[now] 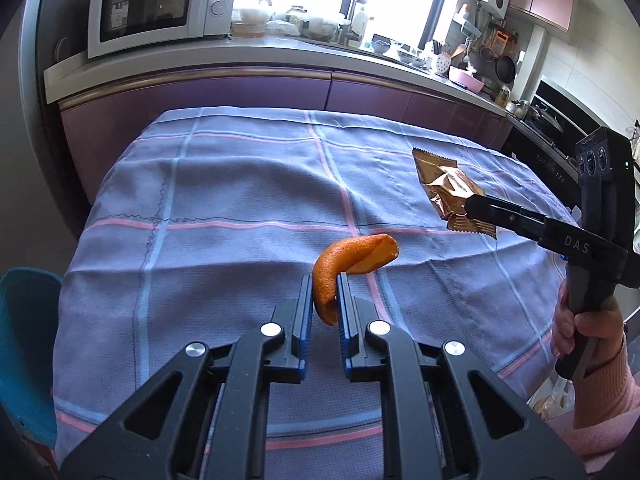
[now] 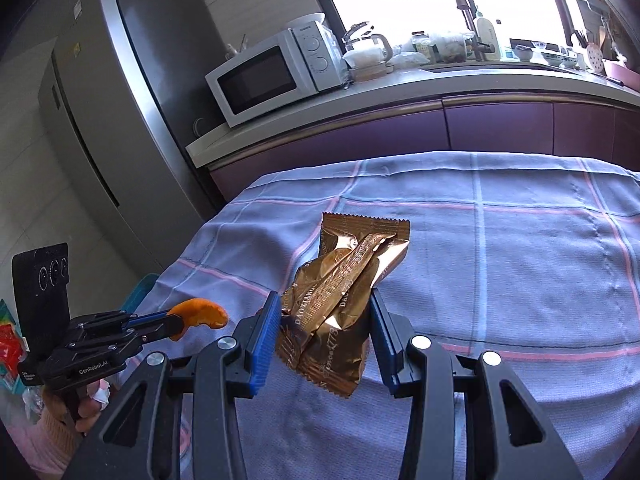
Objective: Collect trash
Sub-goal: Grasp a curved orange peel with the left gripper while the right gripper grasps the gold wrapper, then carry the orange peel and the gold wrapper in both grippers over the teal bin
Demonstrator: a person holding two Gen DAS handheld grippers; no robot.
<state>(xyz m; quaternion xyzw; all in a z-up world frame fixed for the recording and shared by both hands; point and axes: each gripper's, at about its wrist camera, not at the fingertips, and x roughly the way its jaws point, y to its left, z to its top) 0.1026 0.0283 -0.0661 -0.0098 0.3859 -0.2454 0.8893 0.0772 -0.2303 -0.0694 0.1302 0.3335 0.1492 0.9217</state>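
Observation:
My left gripper is shut on a curled orange peel and holds it above the blue checked tablecloth. The peel also shows in the right wrist view, pinched in the left gripper. A crumpled gold snack wrapper lies on the cloth between the fingers of my right gripper, which is open around it. In the left wrist view the right gripper sits over the near end of the wrapper.
A teal bin stands at the table's left edge. Behind the table runs a purple counter with a microwave and kitchenware. A grey fridge stands to the left.

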